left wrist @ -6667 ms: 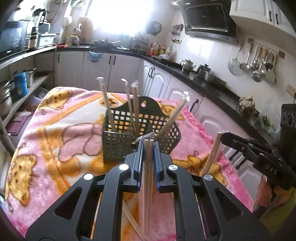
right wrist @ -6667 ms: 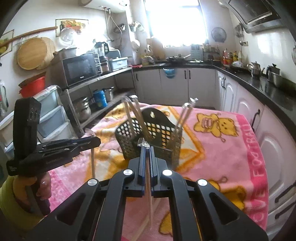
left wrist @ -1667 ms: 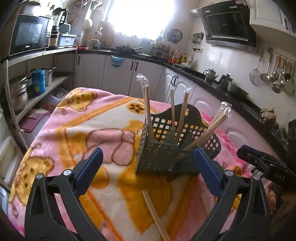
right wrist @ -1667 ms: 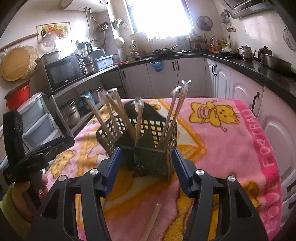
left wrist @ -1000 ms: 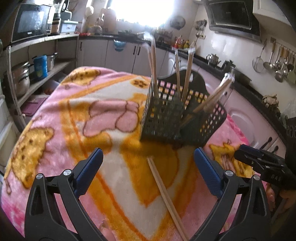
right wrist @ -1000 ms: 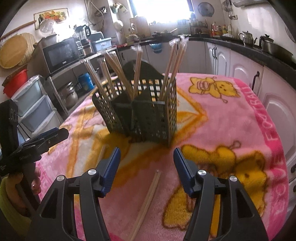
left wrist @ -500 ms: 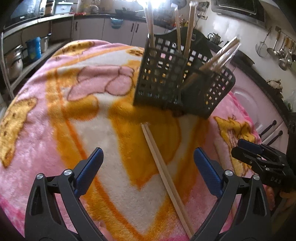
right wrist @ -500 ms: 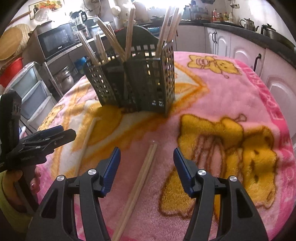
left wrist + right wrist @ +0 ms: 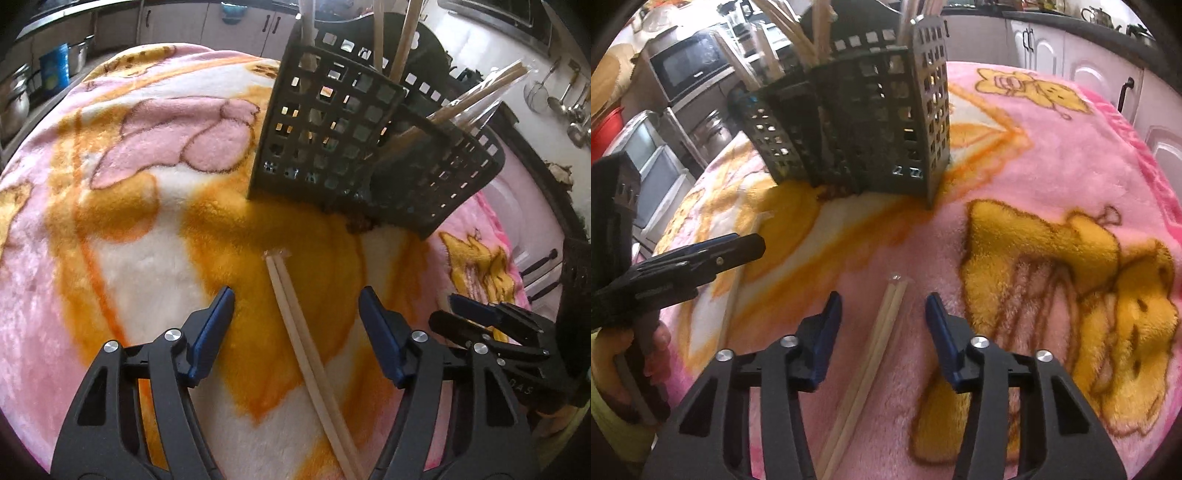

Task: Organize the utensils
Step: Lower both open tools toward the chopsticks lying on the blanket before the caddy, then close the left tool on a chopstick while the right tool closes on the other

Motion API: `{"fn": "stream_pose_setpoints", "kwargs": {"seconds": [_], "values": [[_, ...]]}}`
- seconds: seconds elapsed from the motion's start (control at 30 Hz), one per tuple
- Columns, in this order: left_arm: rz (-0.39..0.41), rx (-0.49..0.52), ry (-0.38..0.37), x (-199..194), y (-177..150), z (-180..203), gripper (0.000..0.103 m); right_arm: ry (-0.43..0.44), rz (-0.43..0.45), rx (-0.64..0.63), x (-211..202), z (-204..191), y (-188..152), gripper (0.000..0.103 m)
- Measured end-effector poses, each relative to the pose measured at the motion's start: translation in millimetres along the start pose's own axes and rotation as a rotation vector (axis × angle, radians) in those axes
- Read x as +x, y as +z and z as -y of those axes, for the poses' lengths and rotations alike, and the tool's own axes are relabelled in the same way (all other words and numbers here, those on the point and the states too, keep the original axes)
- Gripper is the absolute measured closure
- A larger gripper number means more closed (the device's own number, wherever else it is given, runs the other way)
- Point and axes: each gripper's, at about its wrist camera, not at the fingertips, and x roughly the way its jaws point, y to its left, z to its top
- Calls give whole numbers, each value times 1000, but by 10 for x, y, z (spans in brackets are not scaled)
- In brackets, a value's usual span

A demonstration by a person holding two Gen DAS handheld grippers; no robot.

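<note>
A wrapped pair of wooden chopsticks point(image 9: 303, 339) lies on the pink and orange blanket point(image 9: 122, 236), between the blue pads of my left gripper point(image 9: 297, 295). Its jaws are closing and the pads stand clear of the sticks. A second wrapped pair point(image 9: 875, 347) lies between the pads of my right gripper point(image 9: 884, 304), whose jaws are also closing without touching it. Beyond both stands the dark perforated utensil holder point(image 9: 332, 140), point(image 9: 857, 122), with several wrapped chopsticks point(image 9: 476, 99) upright or leaning in its compartments.
The other gripper shows in each view: the right one point(image 9: 498, 328) at the right edge, the left one point(image 9: 683, 266) with a hand point(image 9: 631, 350) at the left. A microwave point(image 9: 690, 66) and storage drawers point(image 9: 650, 173) stand left, white cabinets point(image 9: 1082, 74) behind the table.
Both grippers have dropped and tilted down toward the blanket, each straddling a chopstick pair. Both sets of jaws have narrowed. The holder now sits higher in both views.
</note>
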Motion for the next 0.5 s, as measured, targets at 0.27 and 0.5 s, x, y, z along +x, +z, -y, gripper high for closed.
{"fn": "stream_pose_setpoints", "kwargs": {"seconds": [0.27,0.5], "values": [[-14,13,45,98,114,75,48,-5,-4,-22,51,-20,93,90],[-2,18,100,126,158,73,86,46,39,-63,-114,-102,105,91]]}}
